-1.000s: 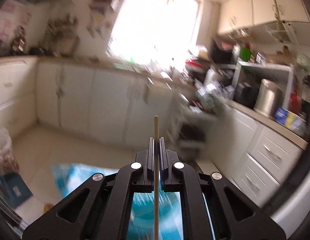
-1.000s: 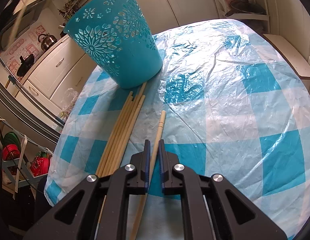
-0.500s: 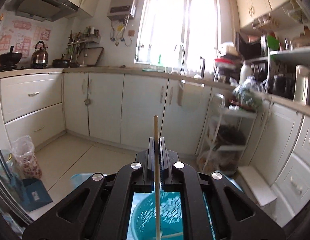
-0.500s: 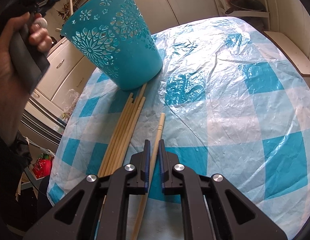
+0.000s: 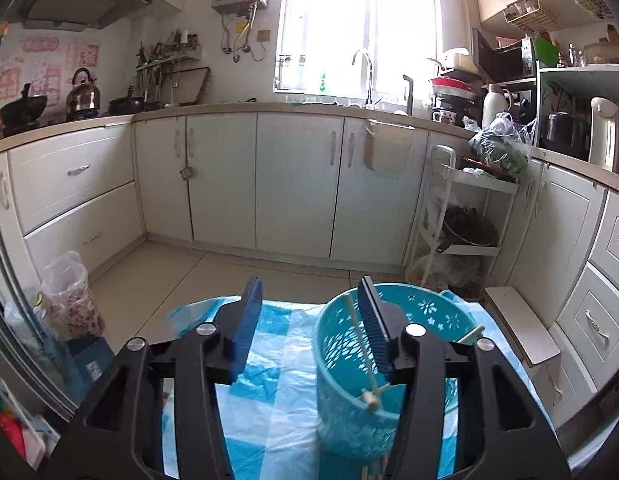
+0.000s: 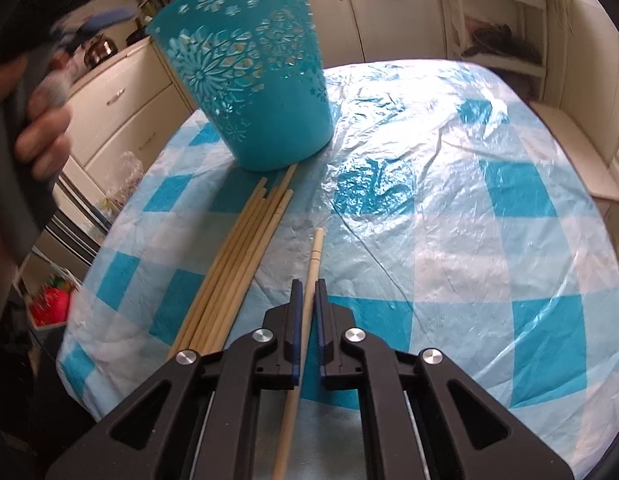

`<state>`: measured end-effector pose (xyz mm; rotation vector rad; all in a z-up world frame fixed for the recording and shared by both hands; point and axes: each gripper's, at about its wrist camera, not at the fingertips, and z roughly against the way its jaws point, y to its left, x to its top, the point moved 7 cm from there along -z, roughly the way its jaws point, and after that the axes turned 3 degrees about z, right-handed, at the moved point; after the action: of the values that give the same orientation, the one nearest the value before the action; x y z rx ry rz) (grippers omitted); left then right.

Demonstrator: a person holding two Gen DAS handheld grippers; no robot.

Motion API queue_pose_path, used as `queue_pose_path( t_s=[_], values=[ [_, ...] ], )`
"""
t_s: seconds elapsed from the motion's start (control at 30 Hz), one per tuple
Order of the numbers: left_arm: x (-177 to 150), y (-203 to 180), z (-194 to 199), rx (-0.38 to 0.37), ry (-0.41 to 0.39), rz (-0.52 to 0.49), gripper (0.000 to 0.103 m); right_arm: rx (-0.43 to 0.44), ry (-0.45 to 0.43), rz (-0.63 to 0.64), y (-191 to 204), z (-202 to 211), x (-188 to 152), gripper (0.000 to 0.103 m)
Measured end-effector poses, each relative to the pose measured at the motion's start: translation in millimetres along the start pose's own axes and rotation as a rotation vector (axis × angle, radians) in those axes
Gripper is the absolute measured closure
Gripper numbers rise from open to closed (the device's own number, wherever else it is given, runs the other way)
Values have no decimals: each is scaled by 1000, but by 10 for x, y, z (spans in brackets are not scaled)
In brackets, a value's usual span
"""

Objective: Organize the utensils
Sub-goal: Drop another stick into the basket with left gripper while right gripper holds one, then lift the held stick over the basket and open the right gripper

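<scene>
**Left jaws apart over basket, right clamped on chopstick**

Left gripper point(image 5: 309, 320): jaws have just been opening, stand apart, nothing between them. Teal basket point(image 5: 341, 364) at its 3 o'clock side, behind the right finger; loose chopstick point(image 5: 361, 344) leans inside it, another end pokes over the rim at 4 o'clock.

Right gripper point(image 6: 305, 300): jaws together, clamped on a single chopstick point(image 6: 314, 256) pointing to 12 o'clock. Chopstick bundle point(image 6: 237, 264) on the checked tablecloth point(image 6: 469, 220) at 10 o'clock, tips touching the basket's base. Blurred hand point(image 6: 45, 136) at 9 o'clock.
</scene>
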<state>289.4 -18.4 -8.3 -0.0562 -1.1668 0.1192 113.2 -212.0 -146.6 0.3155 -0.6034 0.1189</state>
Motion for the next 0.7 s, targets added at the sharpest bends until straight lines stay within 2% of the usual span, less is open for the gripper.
queue_pose_path(
  t_s=[0.13,0.3,0.47,0.7],
  values=[
    [-24,86,95,6,8,-3,47,61,-51,-71,-62,143,71,97],
    [-92,144,204,15,23,-20,41,174,-175,-112,-14,468,265,97],
    [-223,188,317,7,59,-21,35,255,-300,-97,124,803,499,97],
    [-395,222,390,-3,99,-18,31,312,-436,-50,341,1217,871,97]
  ],
)
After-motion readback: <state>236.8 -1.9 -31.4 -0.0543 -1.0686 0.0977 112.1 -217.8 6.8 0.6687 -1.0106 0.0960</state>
